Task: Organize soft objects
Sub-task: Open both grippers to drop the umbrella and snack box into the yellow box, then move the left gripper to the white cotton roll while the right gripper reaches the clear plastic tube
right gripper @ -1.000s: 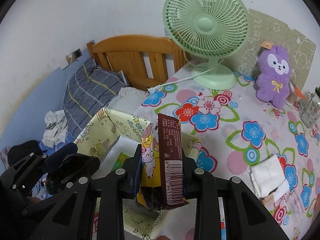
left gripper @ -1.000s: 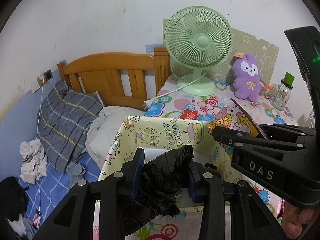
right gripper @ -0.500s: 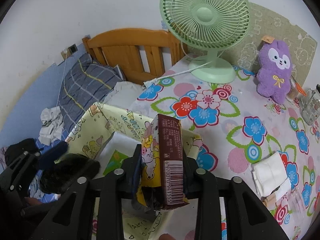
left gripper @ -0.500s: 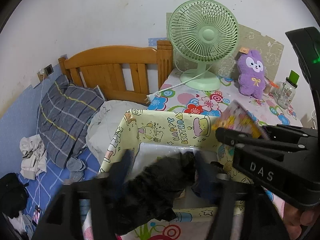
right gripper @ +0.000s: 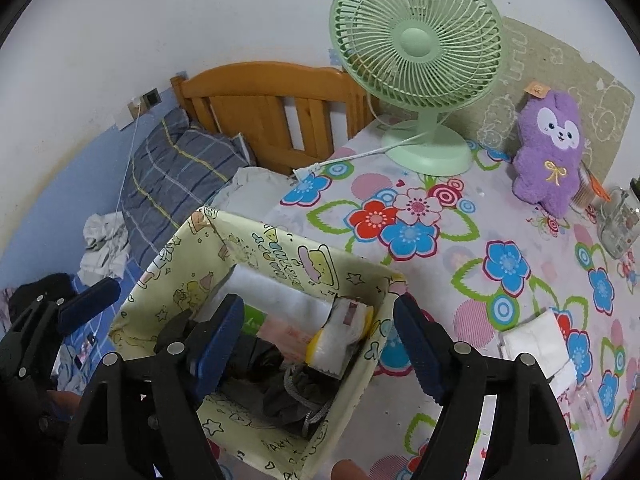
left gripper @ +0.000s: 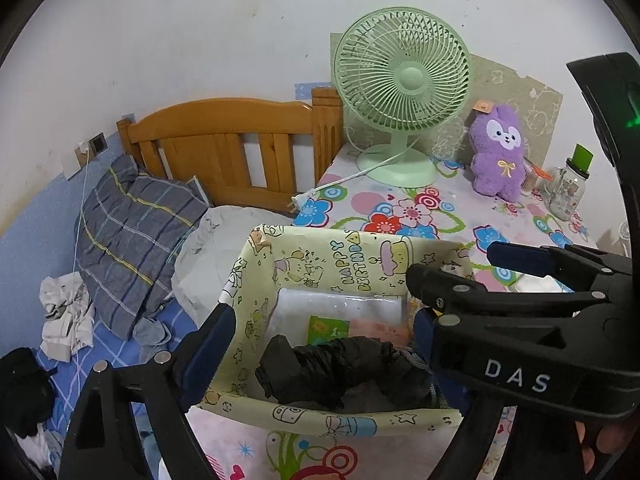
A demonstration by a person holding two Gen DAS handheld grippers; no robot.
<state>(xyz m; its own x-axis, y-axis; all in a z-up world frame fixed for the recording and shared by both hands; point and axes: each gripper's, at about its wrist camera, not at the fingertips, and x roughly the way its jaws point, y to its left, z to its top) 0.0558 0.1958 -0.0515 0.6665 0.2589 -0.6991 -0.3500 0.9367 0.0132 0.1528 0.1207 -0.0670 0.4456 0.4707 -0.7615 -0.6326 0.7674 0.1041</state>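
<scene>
Both jaws stood wide and empty: left gripper [left gripper: 320, 340] and right gripper [right gripper: 320, 336] hung over the yellow fabric bin [right gripper: 280, 256], where black bag [left gripper: 336, 364] and snack packet [right gripper: 340, 336] lay inside.

A white, slightly smudged wall [left gripper: 208, 28] runs behind everything, with a pale blue band along its lower part and a dark socket [left gripper: 97, 143] from which a white cable hangs. Against it stands a bed with a wooden slatted headboard [left gripper: 232, 140], a blue checked sheet [left gripper: 108, 352] and a grey plaid pillow [left gripper: 132, 232], with crumpled clothes lying on the sheet. Just beside the bed is the table [right gripper: 472, 240], covered in a bright flower-print cloth, with a mint-green desk fan [right gripper: 416, 56] at its far edge and a beige patterned panel [right gripper: 560, 64] against the wall behind; the light is even and soft.
</scene>
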